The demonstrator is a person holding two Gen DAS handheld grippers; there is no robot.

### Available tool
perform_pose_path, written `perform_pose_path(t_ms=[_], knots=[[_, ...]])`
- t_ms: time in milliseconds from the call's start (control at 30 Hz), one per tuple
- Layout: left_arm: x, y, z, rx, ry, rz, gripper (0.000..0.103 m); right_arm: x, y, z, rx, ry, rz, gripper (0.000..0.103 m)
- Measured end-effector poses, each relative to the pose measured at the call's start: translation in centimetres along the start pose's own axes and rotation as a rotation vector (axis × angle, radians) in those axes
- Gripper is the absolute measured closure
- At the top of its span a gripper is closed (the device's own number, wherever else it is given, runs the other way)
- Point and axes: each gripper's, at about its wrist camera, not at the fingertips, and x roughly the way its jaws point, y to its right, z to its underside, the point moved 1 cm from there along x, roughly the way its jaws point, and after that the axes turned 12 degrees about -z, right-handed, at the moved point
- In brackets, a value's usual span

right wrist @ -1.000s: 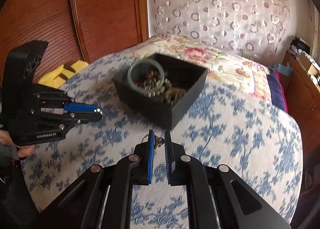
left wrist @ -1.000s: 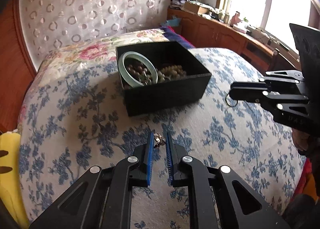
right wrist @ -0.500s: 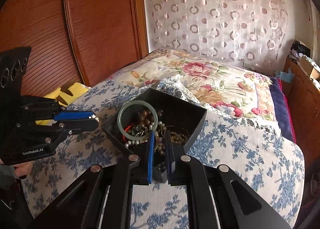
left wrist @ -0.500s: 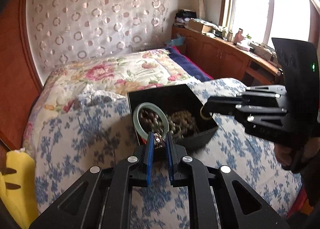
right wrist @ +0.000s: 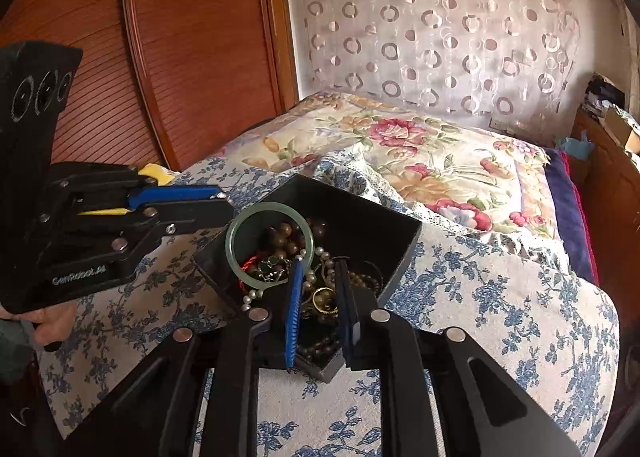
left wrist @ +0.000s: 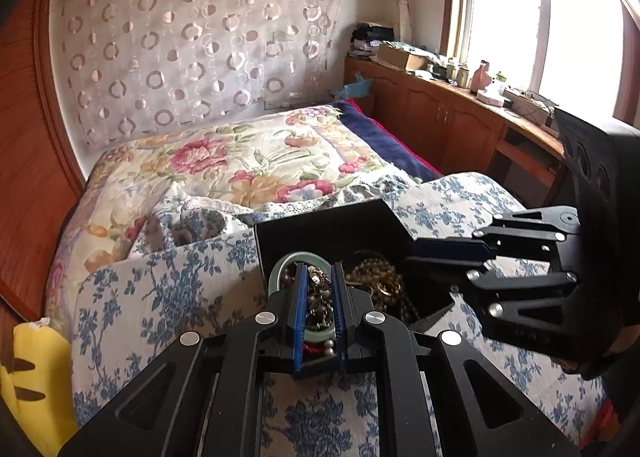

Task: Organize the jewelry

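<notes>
A black box (left wrist: 360, 223) (right wrist: 372, 217) sits on the blue-flowered bedspread and holds a pale green bangle (right wrist: 240, 233) (left wrist: 276, 271), bead strings (left wrist: 376, 277), pearls and a gold ring (right wrist: 324, 299). My left gripper (left wrist: 319, 271) hovers over the box's near left part, its jaws narrowly parted around a small metal ornament (left wrist: 316, 281); whether they still pinch it is unclear. My right gripper (right wrist: 318, 265) is open over the box, with the gold ring lying below between its fingers. The right gripper also shows in the left wrist view (left wrist: 420, 253), the left one in the right wrist view (right wrist: 216, 199).
The bed has a floral quilt (left wrist: 248, 161) beyond the box and a wooden headboard (right wrist: 180, 57) at the left. A yellow cushion (left wrist: 32, 377) lies at the bed's left edge. A wooden cabinet (left wrist: 460, 117) with clutter stands under the window at the right.
Both grippers have moved forward from above the bedspread to over the box. The right jaws have opened and the ring now lies in the box. The left jaws look slightly wider.
</notes>
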Motion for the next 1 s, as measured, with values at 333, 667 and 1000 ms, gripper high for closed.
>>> perform_pose_path(t_ms=[333, 667, 1000], knots=[[2.9, 1.1, -2.3, -0.002, -0.014, 0.022, 0.092, -1.9, 1.7, 1.3, 0.053, 0.026, 0.042, 0.083], [5.6, 2.2, -3.8, -0.010, -0.042, 0.037, 0.092, -3.2, 3.0, 2.3, 0.090, 0.042, 0.100, 0.083], [5.5, 2.4, -3.8, -0.013, -0.036, 0.011, 0.063, -3.9, 2.8, 2.4, 0.098, 0.062, 0.115, 0.083]])
